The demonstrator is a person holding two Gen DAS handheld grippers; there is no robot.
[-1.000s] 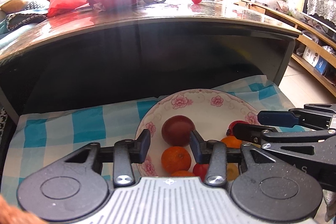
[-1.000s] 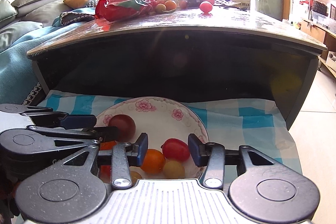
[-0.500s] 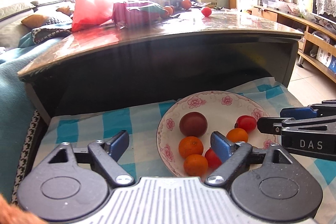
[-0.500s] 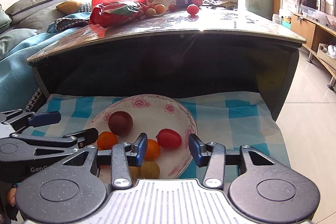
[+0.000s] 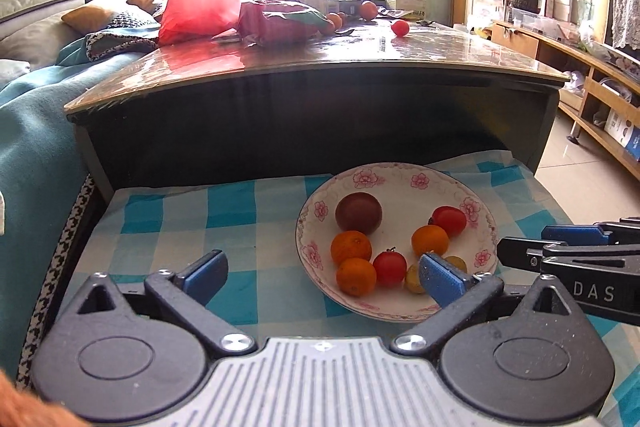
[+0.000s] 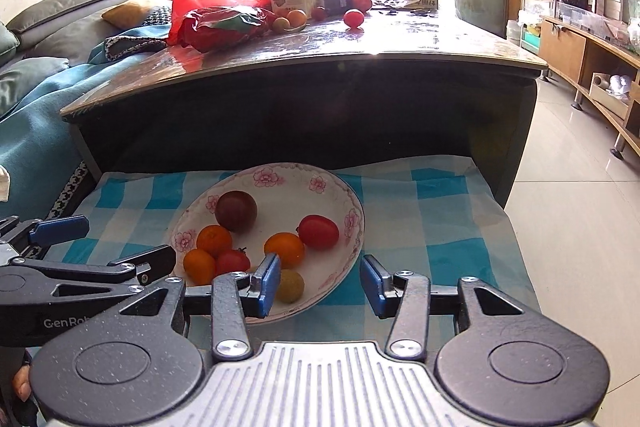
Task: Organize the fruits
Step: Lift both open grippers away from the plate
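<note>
A white floral plate [image 5: 400,179] [image 6: 344,199] sits on a blue checked cloth [image 5: 192,223]. It holds a dark purple fruit [image 5: 358,213] [image 6: 236,210], several oranges, red tomatoes and small yellow fruits. My left gripper [image 5: 320,275] is open wide and empty, low over the plate's near left rim. My right gripper [image 6: 318,281] is open and empty over the plate's near right rim; it also shows at the right of the left wrist view [image 5: 568,247].
A dark glossy coffee table [image 5: 320,67] rises behind the cloth, carrying a red bag [image 5: 200,3], a box and loose fruit such as a red tomato [image 6: 354,18]. A sofa [image 6: 60,27] lies left. Tiled floor [image 6: 580,227] and wooden shelving stand right.
Both grippers have pulled back and risen from the plate. The left gripper has opened wide, leaving the dark purple fruit on the plate. The right gripper has opened slightly wider.
</note>
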